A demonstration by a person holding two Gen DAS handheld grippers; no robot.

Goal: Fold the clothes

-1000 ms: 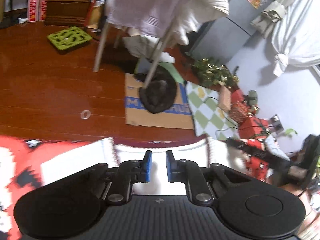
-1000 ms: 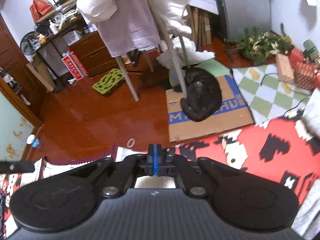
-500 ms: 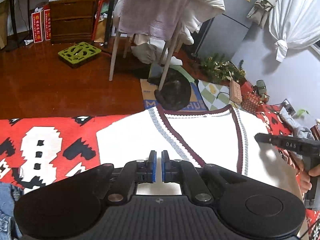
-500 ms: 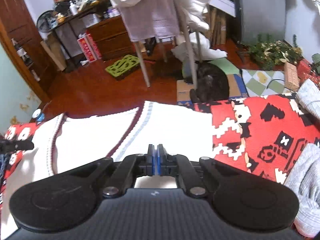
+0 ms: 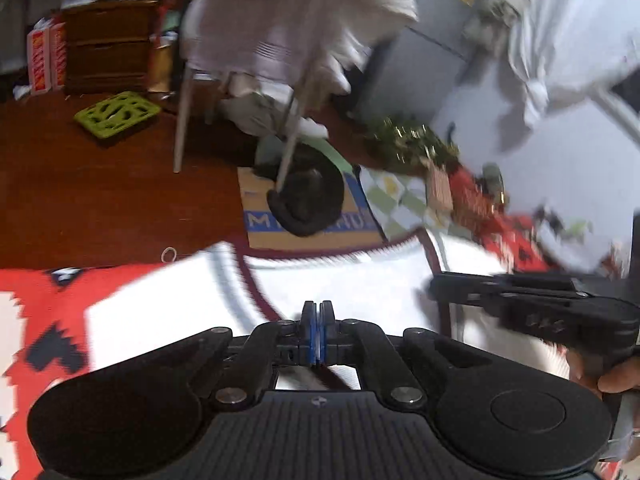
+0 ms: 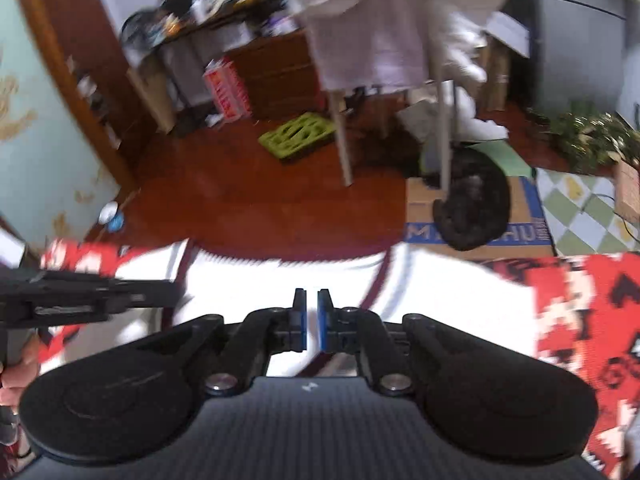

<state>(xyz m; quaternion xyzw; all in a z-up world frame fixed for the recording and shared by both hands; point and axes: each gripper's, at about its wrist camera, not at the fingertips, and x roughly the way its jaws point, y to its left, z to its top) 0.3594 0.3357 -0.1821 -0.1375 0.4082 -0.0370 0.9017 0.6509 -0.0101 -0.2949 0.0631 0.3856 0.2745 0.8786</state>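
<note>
A white knitted vest [image 5: 352,284] with maroon and grey trim lies flat on a red, white and black patterned blanket [image 5: 44,300]. My left gripper [image 5: 318,320] rests low over the vest's near part, its blue pads pressed together with a thin strip of fabric between them. In the right wrist view the same vest [image 6: 280,276] spreads under my right gripper [image 6: 311,316], whose pads stand slightly apart with nothing between them. Each gripper shows in the other's view: the right gripper [image 5: 440,286] over the vest's right side, the left gripper [image 6: 168,294] at its left edge.
Beyond the blanket's far edge is a red wooden floor with a black animal [image 5: 308,204] curled on flat cardboard. A clothes-laden rack [image 5: 288,20], a green mat [image 5: 118,114], a small ring [image 5: 169,255] and a wooden drawer unit [image 5: 106,46] stand further off.
The left pads have gone from a small gap to pressed together on the vest. The right pads, shut before, now stand slightly apart. Both views have swung and are blurred.
</note>
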